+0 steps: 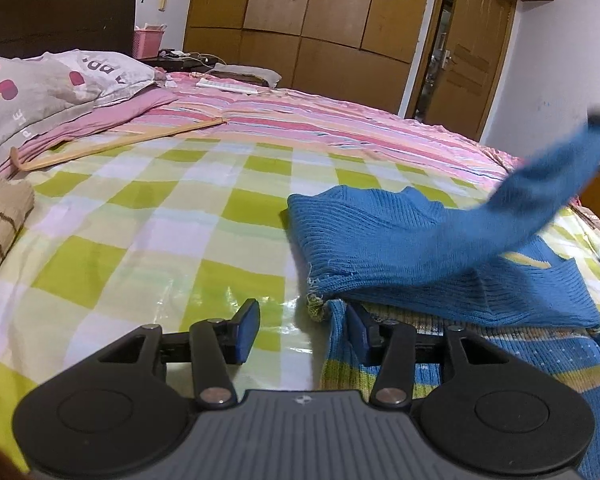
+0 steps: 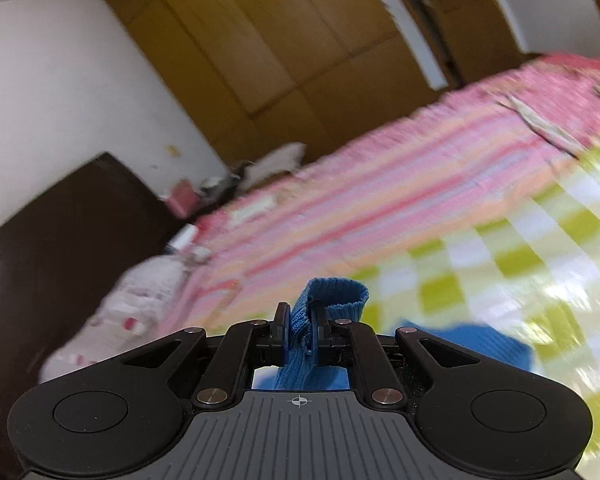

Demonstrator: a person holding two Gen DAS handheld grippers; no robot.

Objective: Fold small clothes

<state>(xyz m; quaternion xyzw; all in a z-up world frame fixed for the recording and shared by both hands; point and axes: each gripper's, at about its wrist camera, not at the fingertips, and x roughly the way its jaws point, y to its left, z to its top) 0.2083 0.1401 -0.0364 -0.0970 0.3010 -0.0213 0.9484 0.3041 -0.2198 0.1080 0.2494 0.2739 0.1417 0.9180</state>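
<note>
- Left gripper [image 1: 305, 330] hovered low over the checked sheet [image 1: 160, 240], fingers spread apart, holding nothing.
- Right gripper [image 2: 300, 330] was clamped on a sleeve [image 2: 332, 294] of the blue sweater [image 1: 380, 248].
- Sweater body lay on the sheet, sleeve raised.

In the left wrist view, the checked sheet [image 1: 160, 232] is lying on the bed in front of the left gripper [image 1: 304, 328], whose right finger is sitting at the sweater's [image 1: 380, 248] near edge. The sweater is lying to the right on the sheet, 1 sleeve [image 1: 556, 184] rising up to the right. A folded knit [image 1: 0, 224] is lying at the far left. Behind the sheet, a striped cover [image 1: 320, 120] is spreading, with a hanger [image 1: 116, 144] and pillow [image 1: 40, 84] on its left. The wardrobe [image 1: 320, 20] is standing behind the bed.
</note>
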